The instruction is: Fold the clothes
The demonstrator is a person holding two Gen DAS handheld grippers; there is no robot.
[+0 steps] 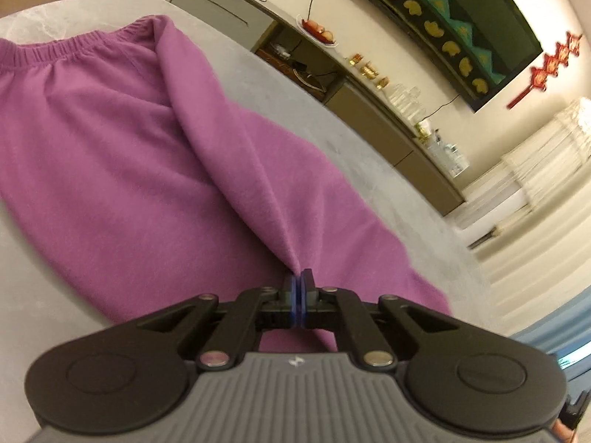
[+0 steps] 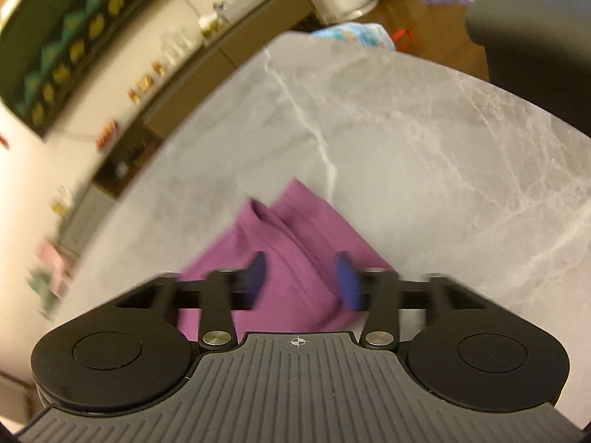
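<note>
Purple pants [image 1: 122, 147] lie on the grey marble table [image 1: 388, 199], the elastic waistband at the far left. My left gripper [image 1: 299, 277] is shut on a fold of the purple fabric and lifts it into a ridge that runs toward the waistband. In the right wrist view the leg end of the pants [image 2: 291, 232] lies bunched on the table. My right gripper [image 2: 301, 277] is open, its blue pads on either side of the fabric, just above it. The view is blurred.
A long sideboard [image 1: 369, 110] with bottles, glasses and a fruit plate runs beyond the table's far edge. A dark chair back [image 2: 535, 29] stands at the table's right side. Bare marble [image 2: 443, 147] spreads beyond the leg end.
</note>
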